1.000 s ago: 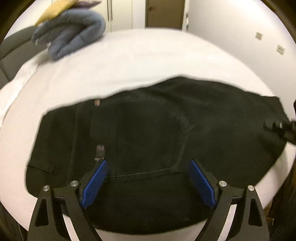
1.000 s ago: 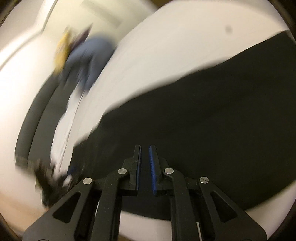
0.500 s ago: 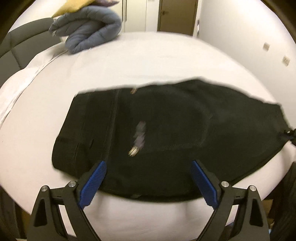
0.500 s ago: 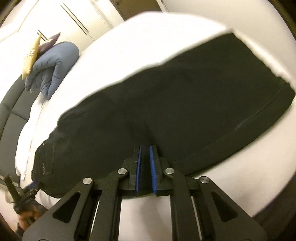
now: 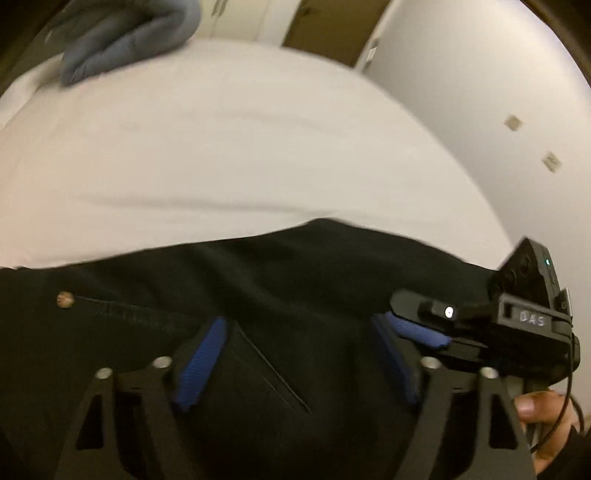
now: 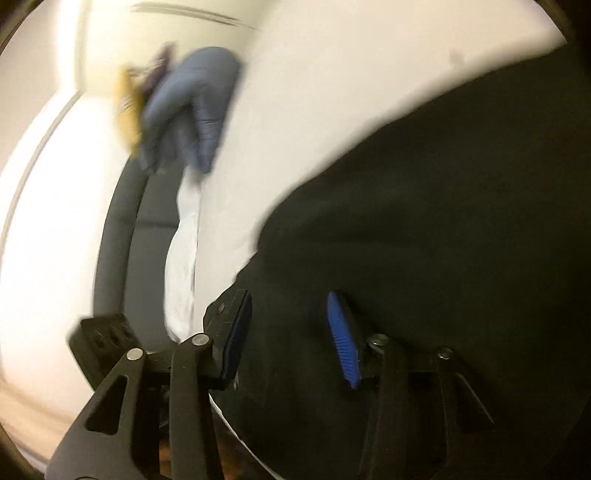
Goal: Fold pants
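Black pants [image 5: 295, 266] lie spread on a white bed [image 5: 221, 147], with a brass button [image 5: 65, 298] and a pocket slit [image 5: 273, 376] showing. My left gripper [image 5: 299, 325] hovers low over the pocket area. Its jaws are closing, with black cloth below and between the blue pads but not pinched. The right gripper's body [image 5: 480, 325] lies just to its right, held by a hand [image 5: 543, 413]. In the right wrist view the right gripper [image 6: 290, 299] stands open at the edge of the pants [image 6: 443, 221], cloth between its fingers, not gripped.
A rolled grey-blue quilt [image 5: 129, 33] sits at the far end of the bed, with a yellow item beside it [image 6: 127, 107]. A dark headboard [image 6: 118, 240] runs along the bed's left side. A white wall [image 5: 480, 92] with small plates stands at right.
The left gripper has swung low over the pants' pocket area and narrowed. The right gripper's jaws, shut before, now stand apart, and the two grippers have come close together.
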A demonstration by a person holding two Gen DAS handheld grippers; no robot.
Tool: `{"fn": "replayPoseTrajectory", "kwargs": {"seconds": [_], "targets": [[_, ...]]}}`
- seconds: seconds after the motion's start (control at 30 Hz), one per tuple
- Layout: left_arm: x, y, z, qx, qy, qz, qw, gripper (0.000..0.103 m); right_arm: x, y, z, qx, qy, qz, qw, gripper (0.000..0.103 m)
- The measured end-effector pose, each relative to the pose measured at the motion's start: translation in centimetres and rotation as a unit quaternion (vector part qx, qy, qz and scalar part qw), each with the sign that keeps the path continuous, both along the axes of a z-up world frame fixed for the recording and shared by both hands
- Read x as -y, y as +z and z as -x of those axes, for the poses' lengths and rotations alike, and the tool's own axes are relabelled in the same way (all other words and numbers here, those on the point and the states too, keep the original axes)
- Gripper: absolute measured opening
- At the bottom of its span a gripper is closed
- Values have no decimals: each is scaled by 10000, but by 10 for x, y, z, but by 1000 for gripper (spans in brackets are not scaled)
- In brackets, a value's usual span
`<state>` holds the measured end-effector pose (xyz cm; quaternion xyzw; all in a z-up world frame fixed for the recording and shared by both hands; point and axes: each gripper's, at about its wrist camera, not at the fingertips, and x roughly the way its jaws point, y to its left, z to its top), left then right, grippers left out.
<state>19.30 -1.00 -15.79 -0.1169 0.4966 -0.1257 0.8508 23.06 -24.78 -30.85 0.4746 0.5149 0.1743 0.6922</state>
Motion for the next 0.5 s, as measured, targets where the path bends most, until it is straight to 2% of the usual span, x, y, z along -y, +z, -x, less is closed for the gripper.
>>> {"fn": "replayPoseTrajectory", "kwargs": {"seconds": [0.03,0.07,0.1,0.13,0.17,0.2,0.27,0.3,0.33,0.43,0.47,0.5], "targets": [[-4,-7,-7,-67,15,41,10000,68,16,-7,-7,-76,-90,-71,9999,0],[-11,-9,-12,-26,85,100,9999,65,27,-9,-10,20,-221,-240,9995,0],[-16,-7,-14,-22,115,136,9998,60,43,-9,-11,128,-350,-214,9991,0],[-21,-6,-15,-51,118,188,9997,56,62,-5,-9,266,-611,49,9978,0],[-27,-5,-16,-39,125,206,9997,56,76,-5,-5,335,-798,72,9962,0],[-33,-5,-16,-7,125,212,9997,50,102,-9,0,366,-1121,-52,9930,0],[-48,-10,-12,-20,156,463,9988,34,150,-9,19,349,-1833,-92,9824,0],[-57,-12,-11,-49,238,609,9978,22,172,-2,28,399,-2078,-13,9774,0],[-65,-13,-9,-78,327,715,9969,17,190,5,38,473,-2287,160,9722,0],[-95,-11,4,-51,645,955,9933,14,246,22,79,571,-2913,742,9520,0],[-103,-10,10,-57,700,948,9930,14,270,29,99,640,-3257,903,9390,0],[-108,-7,15,-55,788,785,9938,16,287,36,114,695,-3447,981,9310,0]]}}
